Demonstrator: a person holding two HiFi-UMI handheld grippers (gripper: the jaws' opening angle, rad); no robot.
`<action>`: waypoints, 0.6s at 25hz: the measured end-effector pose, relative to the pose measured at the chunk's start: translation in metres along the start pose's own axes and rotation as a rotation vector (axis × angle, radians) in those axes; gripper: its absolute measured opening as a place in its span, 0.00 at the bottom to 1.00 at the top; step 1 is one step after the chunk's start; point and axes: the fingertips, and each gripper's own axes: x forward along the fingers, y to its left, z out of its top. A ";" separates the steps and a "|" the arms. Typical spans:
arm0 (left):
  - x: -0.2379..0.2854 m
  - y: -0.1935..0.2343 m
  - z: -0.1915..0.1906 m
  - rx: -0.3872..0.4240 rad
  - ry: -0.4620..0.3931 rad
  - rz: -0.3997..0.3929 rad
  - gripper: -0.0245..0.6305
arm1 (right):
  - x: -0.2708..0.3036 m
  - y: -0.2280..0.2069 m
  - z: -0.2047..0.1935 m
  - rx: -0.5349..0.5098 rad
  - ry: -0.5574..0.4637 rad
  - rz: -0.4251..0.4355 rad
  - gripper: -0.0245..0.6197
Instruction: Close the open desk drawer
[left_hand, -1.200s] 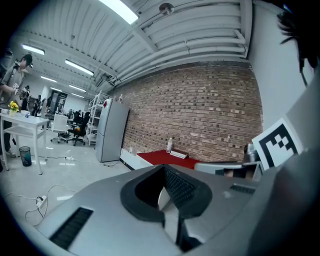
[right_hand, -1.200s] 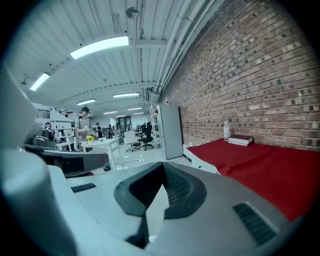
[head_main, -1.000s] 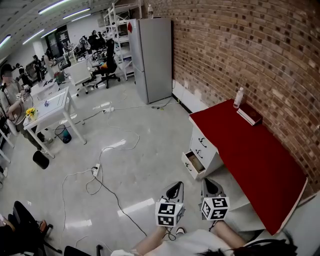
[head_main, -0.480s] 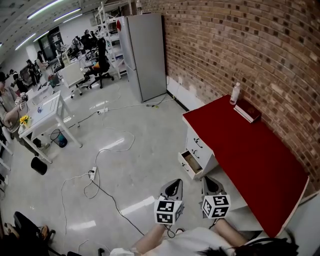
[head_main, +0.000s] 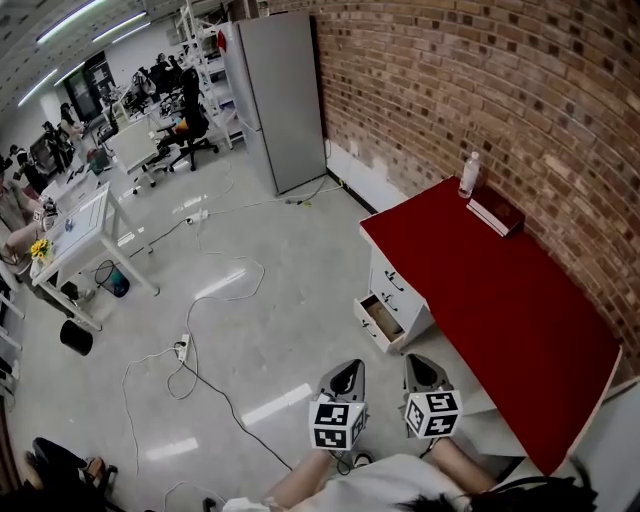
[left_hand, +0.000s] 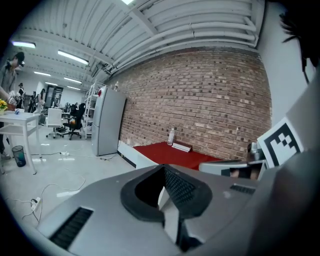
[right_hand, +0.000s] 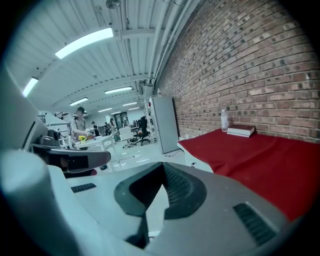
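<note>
1. Since a second ago, the red-topped desk (head_main: 500, 300) and the grey refrigerator (head_main: 275, 100) have slid slightly left and up in the head view. Both grippers keep their place at the bottom of the frame.
2. The left gripper (head_main: 349, 371) points forward over the pale floor (head_main: 280, 300), held in the air. In the left gripper view its jaws are pressed together with nothing between them.
3. The right gripper (head_main: 421, 363) is just beside the left one, also aimed forward. In the right gripper view its jaws meet as well, and they hold nothing.
4. The open drawer (head_main: 379, 318) is the lowest one in a white drawer unit (head_main: 402, 292) under the desk's near-left end. It is pulled out toward the floor and sits well apart from both grippers, ahead of them.
5. A clear bottle (head_main: 468, 174) stands upright at the desk's far end against the brick wall (head_main: 500, 90). A dark red book (head_main: 497, 212) lies flat just beside it.
6. Loose cables (head_main: 200, 360) and a power strip (head_main: 183, 347) lie on the floor to the left. A white table (head_main: 75, 225) stands farther left.
</note>
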 end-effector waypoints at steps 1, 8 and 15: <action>0.006 0.004 0.001 0.001 0.002 -0.004 0.05 | 0.006 -0.001 0.001 0.000 0.002 0.000 0.04; 0.051 0.037 0.028 0.014 0.006 -0.053 0.05 | 0.059 -0.002 0.024 0.024 -0.010 -0.022 0.04; 0.092 0.085 0.060 0.024 -0.002 -0.083 0.05 | 0.108 0.008 0.056 0.021 -0.032 -0.046 0.04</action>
